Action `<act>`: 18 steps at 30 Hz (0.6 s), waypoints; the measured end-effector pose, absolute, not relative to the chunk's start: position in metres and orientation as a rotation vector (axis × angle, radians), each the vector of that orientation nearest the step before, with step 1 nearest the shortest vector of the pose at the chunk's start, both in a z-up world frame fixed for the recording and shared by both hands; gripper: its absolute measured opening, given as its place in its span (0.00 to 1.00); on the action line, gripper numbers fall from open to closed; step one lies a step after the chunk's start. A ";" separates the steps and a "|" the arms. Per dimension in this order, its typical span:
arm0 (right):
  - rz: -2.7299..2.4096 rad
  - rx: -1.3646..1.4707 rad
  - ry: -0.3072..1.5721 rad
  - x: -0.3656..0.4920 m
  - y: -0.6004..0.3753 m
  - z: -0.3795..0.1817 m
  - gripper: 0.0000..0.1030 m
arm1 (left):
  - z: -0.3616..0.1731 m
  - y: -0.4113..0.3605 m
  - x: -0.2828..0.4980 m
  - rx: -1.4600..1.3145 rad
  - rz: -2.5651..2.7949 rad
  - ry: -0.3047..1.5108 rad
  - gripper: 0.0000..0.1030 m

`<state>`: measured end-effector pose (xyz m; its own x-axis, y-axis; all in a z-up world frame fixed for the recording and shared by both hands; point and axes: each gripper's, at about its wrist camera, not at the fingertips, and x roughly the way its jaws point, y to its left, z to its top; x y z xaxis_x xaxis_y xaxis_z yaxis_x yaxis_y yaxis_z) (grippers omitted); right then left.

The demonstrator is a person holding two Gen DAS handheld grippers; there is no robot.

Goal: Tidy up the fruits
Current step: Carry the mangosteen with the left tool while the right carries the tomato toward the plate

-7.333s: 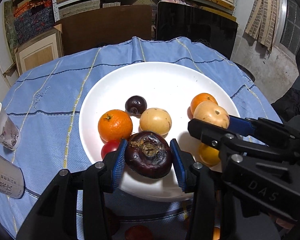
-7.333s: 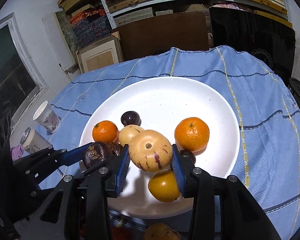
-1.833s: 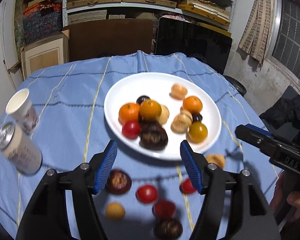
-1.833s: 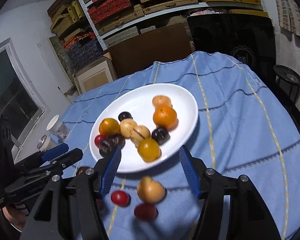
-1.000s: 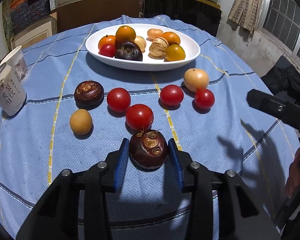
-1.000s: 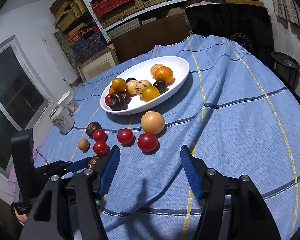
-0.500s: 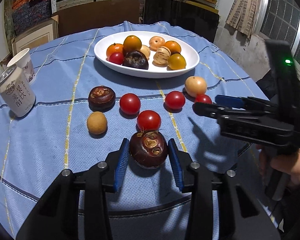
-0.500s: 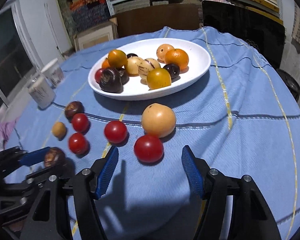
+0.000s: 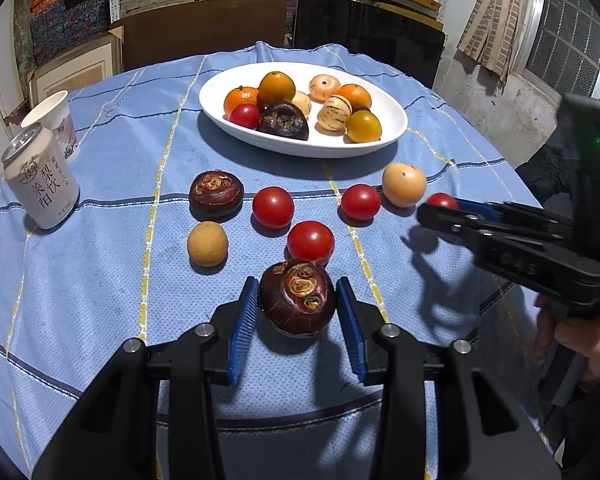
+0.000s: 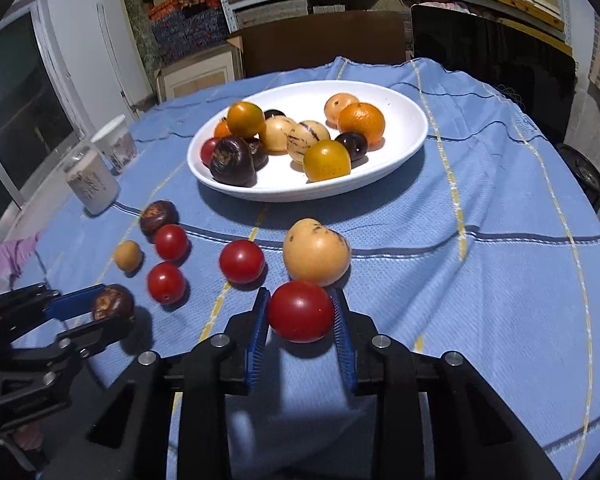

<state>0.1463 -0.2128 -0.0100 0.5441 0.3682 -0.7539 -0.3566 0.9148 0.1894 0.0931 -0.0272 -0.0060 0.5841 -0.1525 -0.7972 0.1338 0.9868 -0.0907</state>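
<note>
My left gripper is shut on a dark brown water chestnut, held just above the blue cloth; it also shows in the right wrist view. My right gripper is shut on a red tomato, next to a tan round fruit. A white plate at the back holds several oranges, tan fruits, a tomato and a dark chestnut. Loose on the cloth lie tomatoes, another chestnut and a small tan fruit.
A drink can and a paper cup stand at the left of the round table. The table edge runs close below both grippers. Boxes, a brown board and shelves stand behind the table.
My right gripper has moved forward and closed on the red tomato. My left gripper keeps its hold on the chestnut, now slightly raised and closer to the loose fruits.
</note>
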 end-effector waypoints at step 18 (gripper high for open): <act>0.487 0.061 0.759 0.124 -0.227 0.052 0.31 | 0.042 -0.043 0.100 0.020 -0.196 0.845 0.38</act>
